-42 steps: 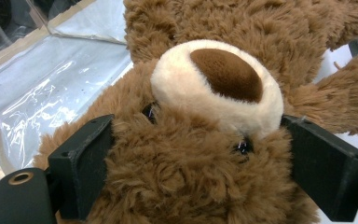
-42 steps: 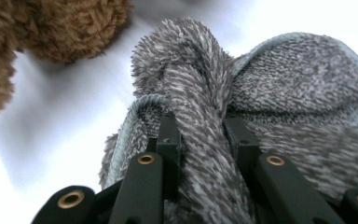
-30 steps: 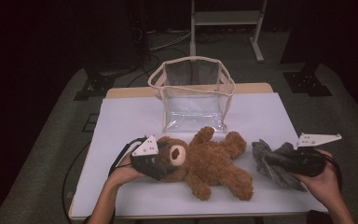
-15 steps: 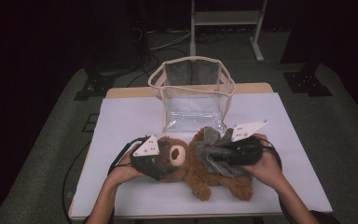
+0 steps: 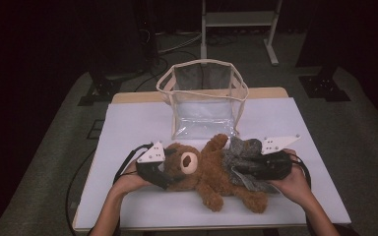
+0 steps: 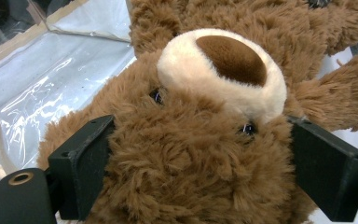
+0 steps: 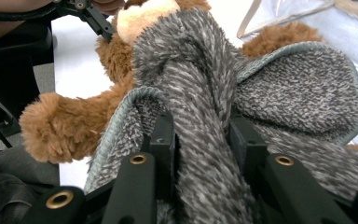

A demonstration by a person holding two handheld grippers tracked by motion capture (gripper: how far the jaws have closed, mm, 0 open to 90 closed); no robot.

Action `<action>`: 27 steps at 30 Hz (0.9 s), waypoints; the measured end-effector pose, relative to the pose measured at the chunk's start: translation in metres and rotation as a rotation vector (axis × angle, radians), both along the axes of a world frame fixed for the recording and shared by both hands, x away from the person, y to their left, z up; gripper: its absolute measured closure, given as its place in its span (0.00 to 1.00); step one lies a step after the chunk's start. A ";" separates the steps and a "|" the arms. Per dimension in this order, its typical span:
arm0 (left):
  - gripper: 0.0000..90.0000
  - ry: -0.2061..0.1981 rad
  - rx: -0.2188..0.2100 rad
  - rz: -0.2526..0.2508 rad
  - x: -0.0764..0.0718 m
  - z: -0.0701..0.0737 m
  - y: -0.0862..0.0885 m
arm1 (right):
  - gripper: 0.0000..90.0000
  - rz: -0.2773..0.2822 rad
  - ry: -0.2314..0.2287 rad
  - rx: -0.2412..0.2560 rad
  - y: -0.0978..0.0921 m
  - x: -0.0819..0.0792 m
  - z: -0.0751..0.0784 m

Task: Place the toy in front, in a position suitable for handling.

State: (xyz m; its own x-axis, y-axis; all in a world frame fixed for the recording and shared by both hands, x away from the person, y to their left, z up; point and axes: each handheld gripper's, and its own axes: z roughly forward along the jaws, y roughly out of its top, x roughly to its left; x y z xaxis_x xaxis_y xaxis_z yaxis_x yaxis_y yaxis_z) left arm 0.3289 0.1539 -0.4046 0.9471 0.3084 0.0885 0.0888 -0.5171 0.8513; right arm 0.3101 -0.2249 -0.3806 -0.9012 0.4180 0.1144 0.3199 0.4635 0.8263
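A brown teddy bear [image 5: 204, 172] lies on its back on the white table, head to the left. My left gripper [image 5: 166, 173] is shut on the bear's head [image 6: 200, 154], one black jaw pressing each side below the cream muzzle [image 6: 223, 70]. My right gripper [image 5: 250, 167] is shut on a fold of grey speckled cloth [image 5: 243, 151] and holds it over the bear's belly. In the right gripper view the cloth [image 7: 200, 93] rises between the two jaws of the right gripper [image 7: 203, 135], and the bear's paw [image 7: 56, 126] sticks out at the left.
A clear plastic bag with cream trim [image 5: 204, 96] stands open just behind the bear, at the table's far middle. The white table top [image 5: 128, 123] has free room at left and right. A metal stand [image 5: 236, 19] is on the dark floor beyond.
My right gripper has carried the grey cloth leftward from the table's right side onto the bear's body. The left gripper has stayed on the bear's head.
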 end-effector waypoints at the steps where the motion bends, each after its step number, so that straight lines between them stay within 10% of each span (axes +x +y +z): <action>1: 0.14 0.002 0.000 0.000 0.000 0.000 0.000 | 0.73 0.000 0.006 0.007 -0.001 0.000 -0.001; 10: 0.14 -0.006 0.004 -0.014 -0.001 -0.002 0.000 | 0.70 -0.022 0.021 0.069 -0.006 -0.008 -0.013; 21: 0.15 -0.017 -0.006 -0.032 -0.001 -0.005 0.003 | 0.74 -0.151 0.030 0.032 -0.018 -0.040 -0.023; 27: 0.15 0.017 -0.060 -0.013 0.003 -0.010 0.007 | 0.74 -0.133 0.053 0.087 -0.019 -0.025 -0.031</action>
State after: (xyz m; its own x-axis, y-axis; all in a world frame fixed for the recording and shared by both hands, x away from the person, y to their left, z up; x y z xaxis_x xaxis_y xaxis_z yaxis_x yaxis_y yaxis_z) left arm 0.3317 0.1614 -0.4150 0.9524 0.2999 0.0540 0.0969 -0.4660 0.8794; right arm 0.2855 -0.2442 -0.4116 -0.8301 0.5198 0.2017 0.4182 0.3412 0.8418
